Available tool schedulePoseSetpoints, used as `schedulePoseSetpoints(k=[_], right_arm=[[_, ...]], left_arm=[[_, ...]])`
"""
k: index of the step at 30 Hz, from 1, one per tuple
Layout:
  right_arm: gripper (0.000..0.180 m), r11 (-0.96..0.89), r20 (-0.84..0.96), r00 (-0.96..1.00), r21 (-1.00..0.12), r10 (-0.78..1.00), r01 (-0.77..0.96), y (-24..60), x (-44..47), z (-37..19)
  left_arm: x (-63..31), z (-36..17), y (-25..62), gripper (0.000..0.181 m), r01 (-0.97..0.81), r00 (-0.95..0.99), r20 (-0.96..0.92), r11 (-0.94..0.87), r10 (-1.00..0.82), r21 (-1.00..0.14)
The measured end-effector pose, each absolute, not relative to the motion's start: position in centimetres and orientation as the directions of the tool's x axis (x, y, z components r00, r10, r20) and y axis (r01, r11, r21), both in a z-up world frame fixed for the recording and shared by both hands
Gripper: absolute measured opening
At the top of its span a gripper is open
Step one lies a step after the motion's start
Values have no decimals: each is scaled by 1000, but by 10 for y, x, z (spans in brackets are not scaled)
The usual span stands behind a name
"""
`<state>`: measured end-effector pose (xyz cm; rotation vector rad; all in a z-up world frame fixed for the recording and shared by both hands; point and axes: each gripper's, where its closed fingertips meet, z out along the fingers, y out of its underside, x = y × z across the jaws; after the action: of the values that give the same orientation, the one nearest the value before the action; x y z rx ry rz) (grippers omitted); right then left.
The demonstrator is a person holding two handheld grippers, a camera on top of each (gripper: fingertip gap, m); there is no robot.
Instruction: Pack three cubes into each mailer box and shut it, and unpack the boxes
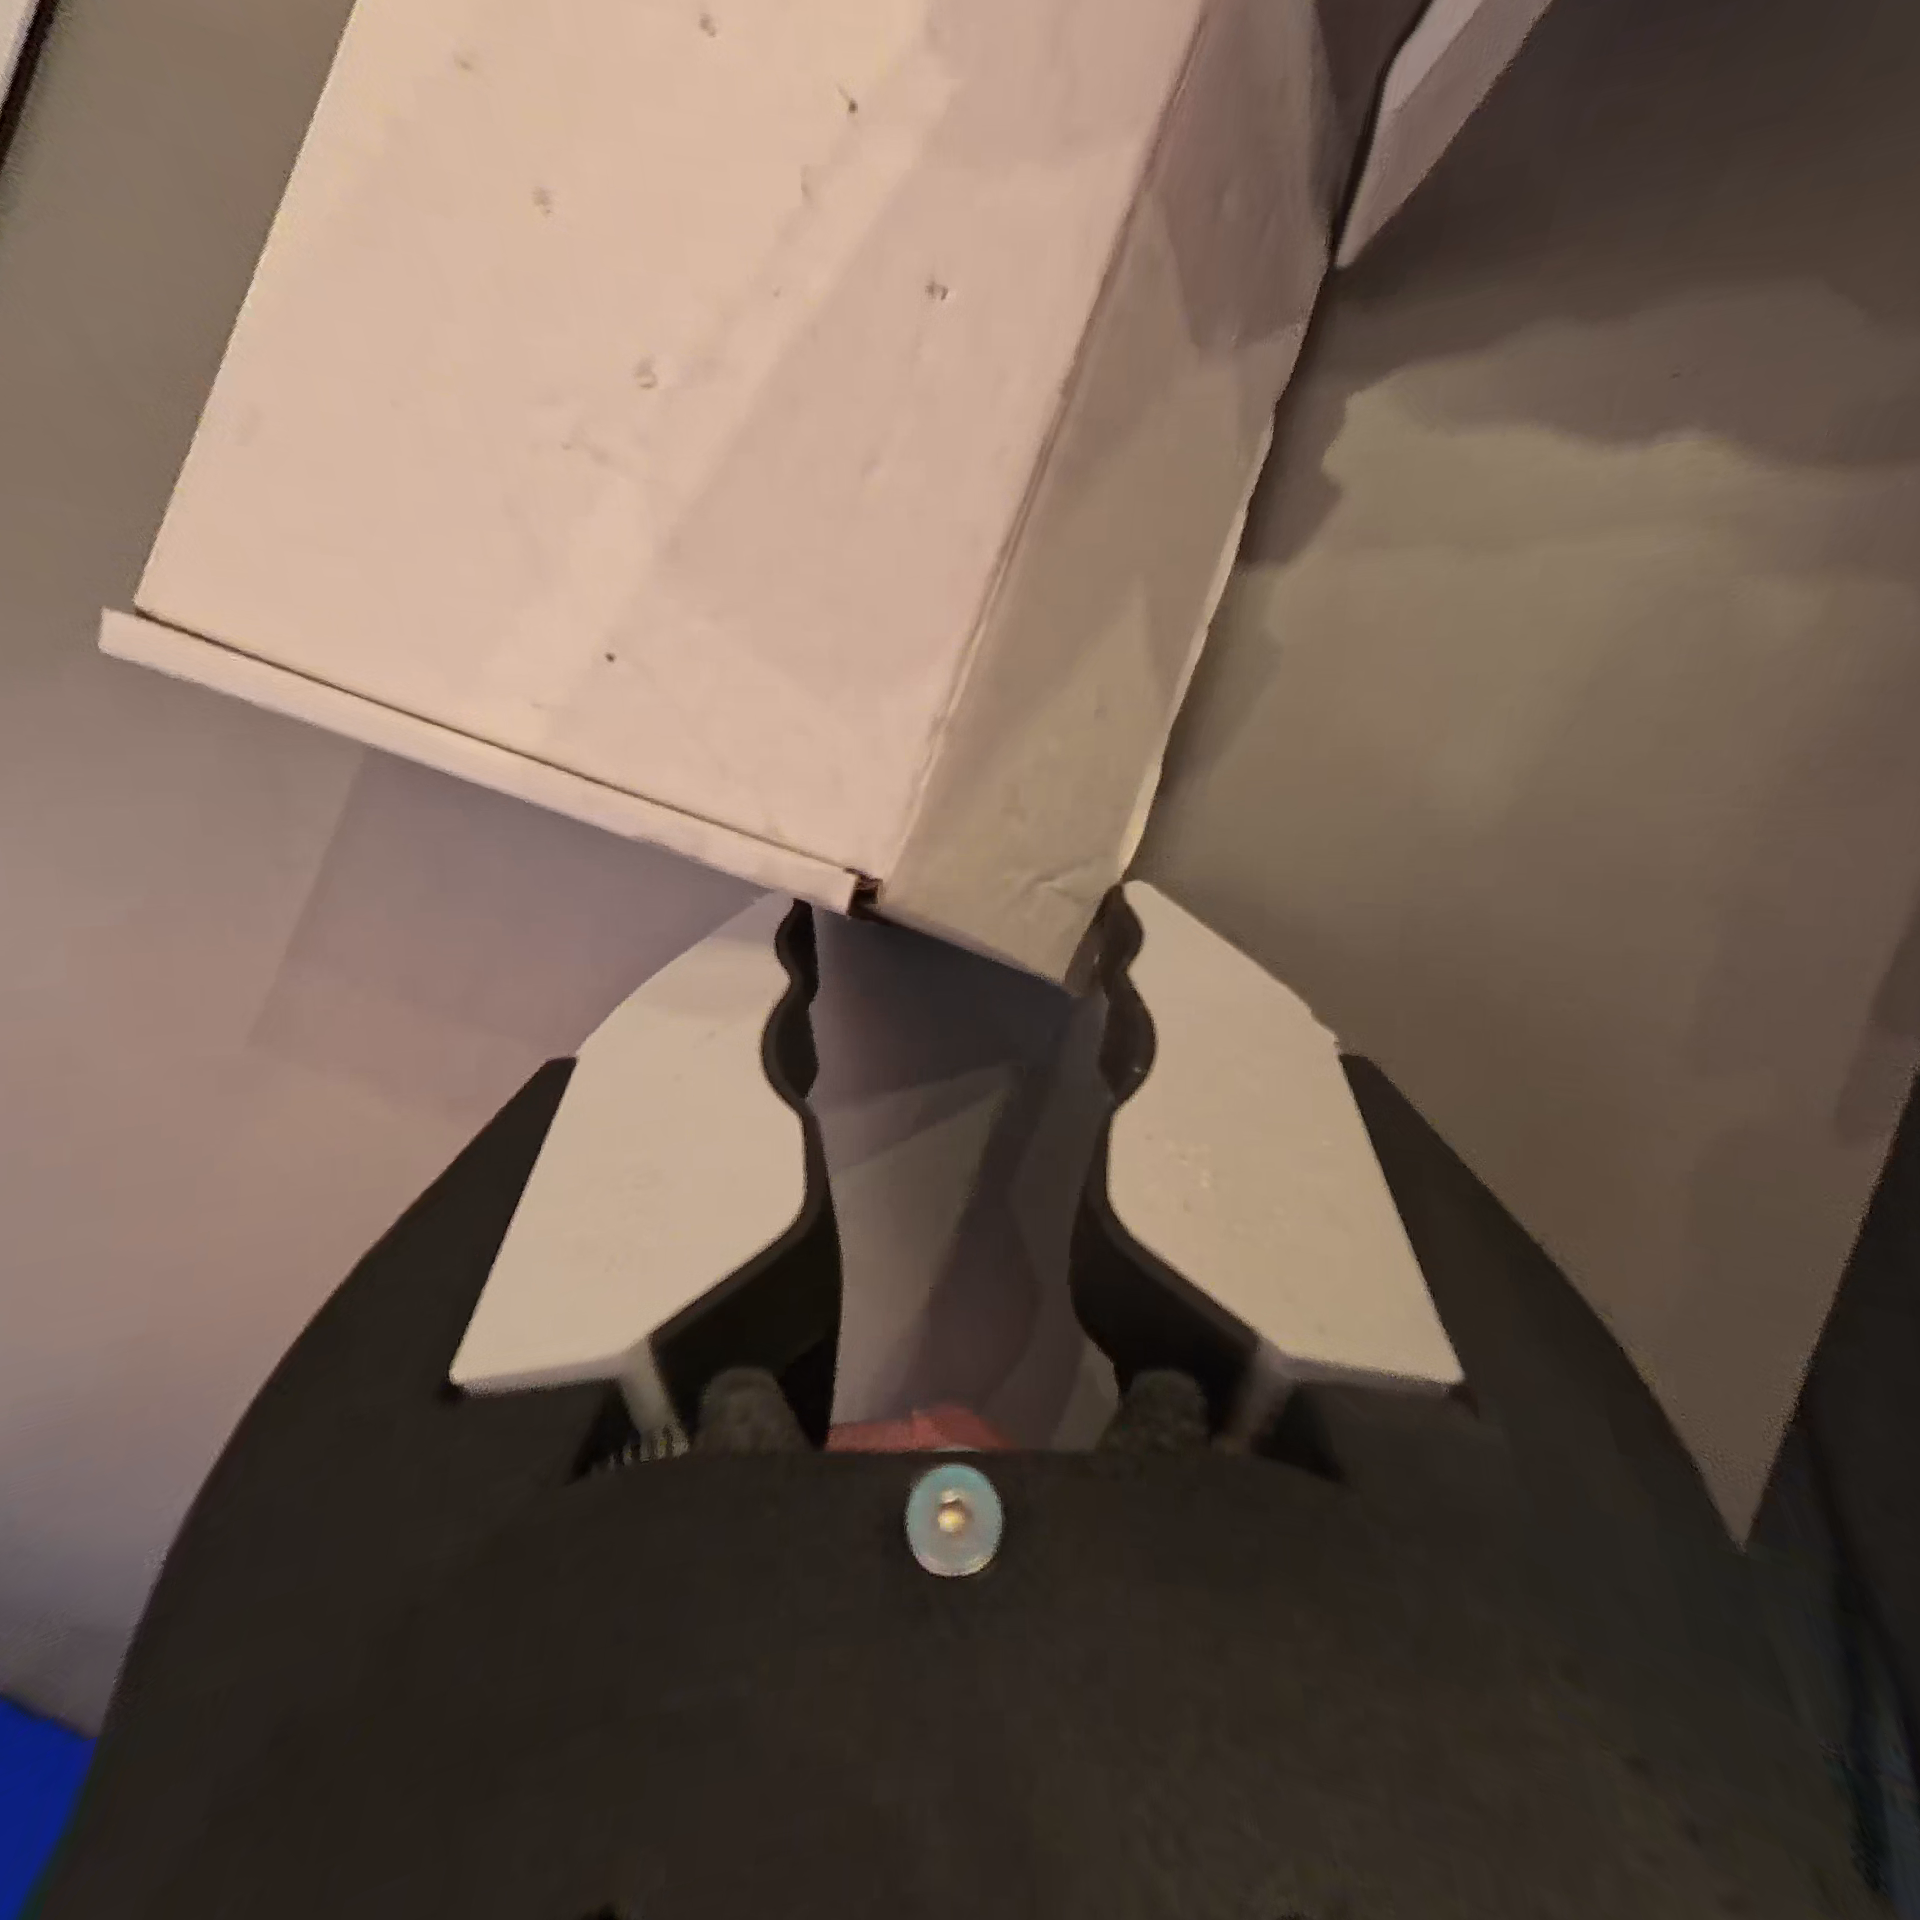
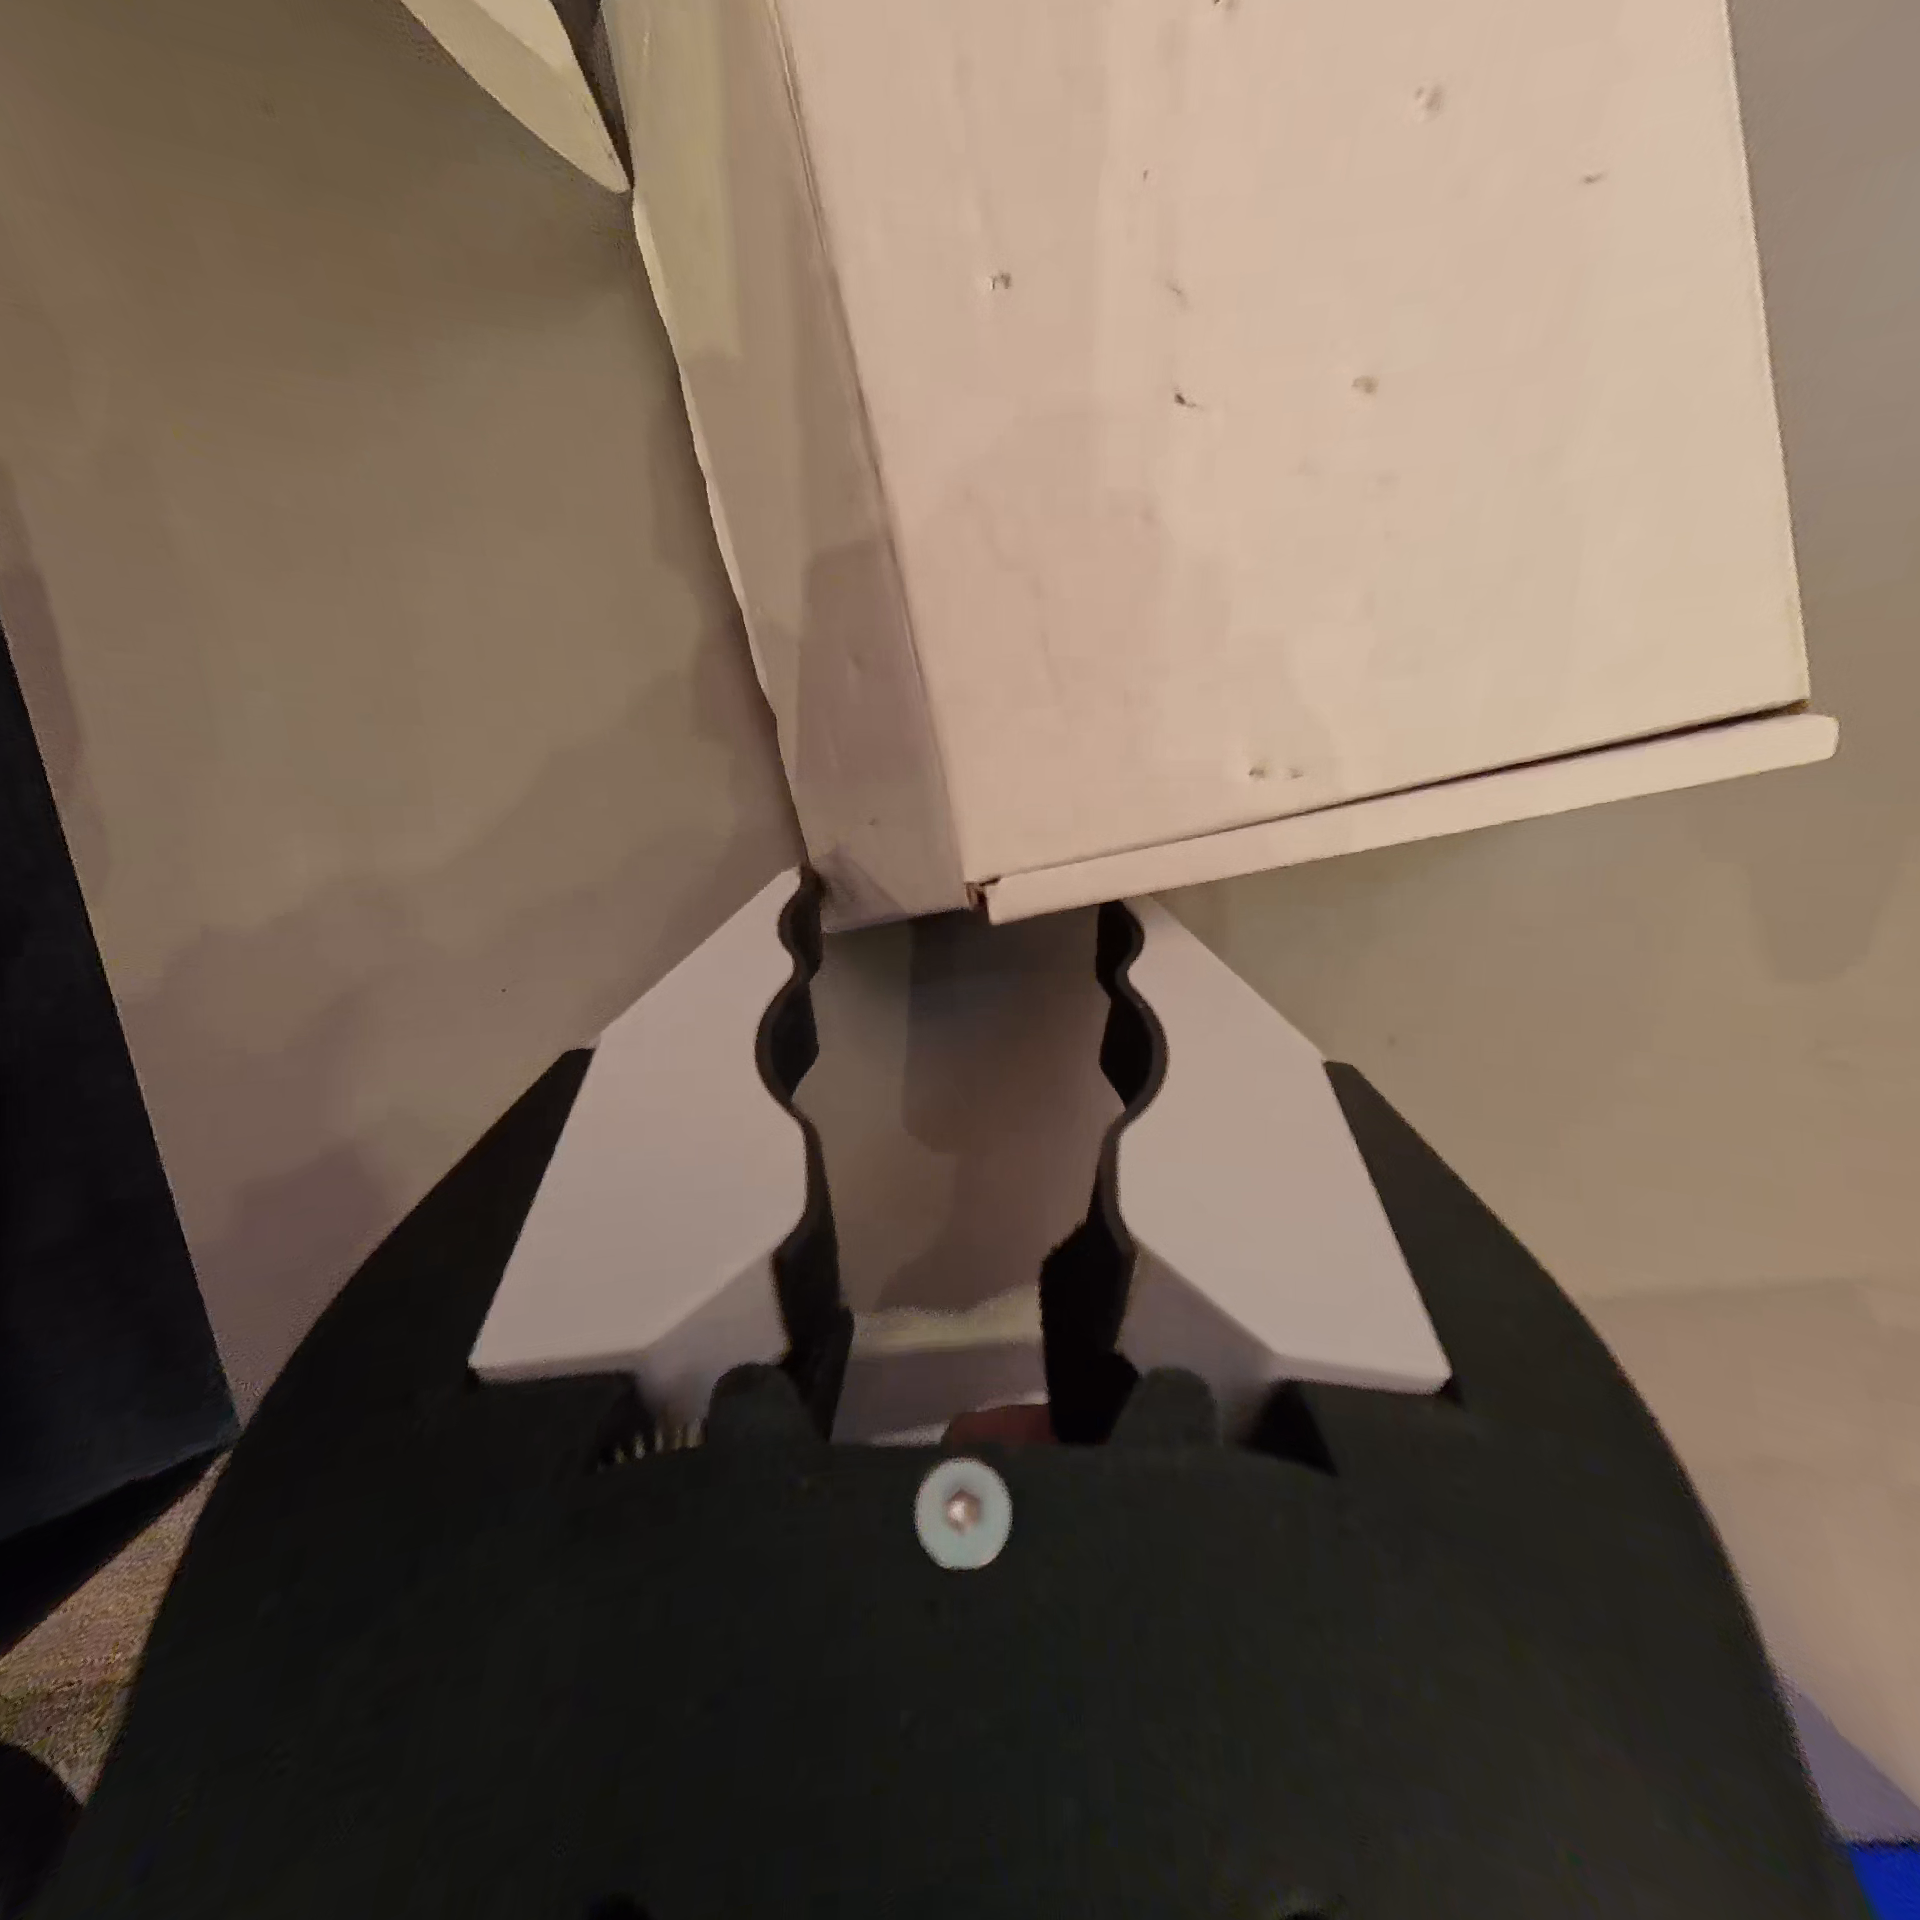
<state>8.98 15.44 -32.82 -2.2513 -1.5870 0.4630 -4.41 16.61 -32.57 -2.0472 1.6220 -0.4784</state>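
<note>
A white mailer box [image 1: 665,416] with its lid down fills the upper part of both views; it also shows in the right wrist view [image 2: 1299,468]. Its lid lip sticks out along the near edge. My left gripper [image 1: 956,925] is partly open, its fingertips on either side of the box's near right corner. My right gripper [image 2: 961,925] is partly open, its fingertips on either side of the near left corner. I cannot tell whether the fingertips touch the box. No cubes show in the open.
The box rests on a pale grey table [image 1: 1558,727]. A second white cardboard piece [image 2: 520,83] shows beyond the box. A blue patch [image 1: 31,1756] lies at the lower left edge. Dark floor [image 2: 94,1143] lies past the table's left edge.
</note>
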Motion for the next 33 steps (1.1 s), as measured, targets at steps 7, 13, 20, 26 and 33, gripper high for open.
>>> schedulePoseSetpoints(k=[7, 13, 20, 26, 33], right_arm=[[46, -322, -63, 326, -417, 943, 850, 158, 91, -329], [42, -332, -30, 351, -405, 936, 852, 160, 92, -330], [34, -342, 20, 377, -377, 926, 861, 169, 94, -332], [32, -348, 45, 400, -411, 915, 842, 175, 96, -333], [24, -364, 73, 427, -409, 901, 837, 166, 102, -332]], left_arm=[[-44, -328, 174, 47, -827, 210, -110, -117, -971, -551], [-44, -329, 178, 45, -824, 227, -153, -106, -962, -556], [-42, -330, 190, 38, -820, 283, -218, -118, -934, -559], [-41, -330, 198, 35, -817, 314, -240, -133, -919, -561], [-36, -329, 185, 32, -816, 346, -266, -149, -899, -558]])
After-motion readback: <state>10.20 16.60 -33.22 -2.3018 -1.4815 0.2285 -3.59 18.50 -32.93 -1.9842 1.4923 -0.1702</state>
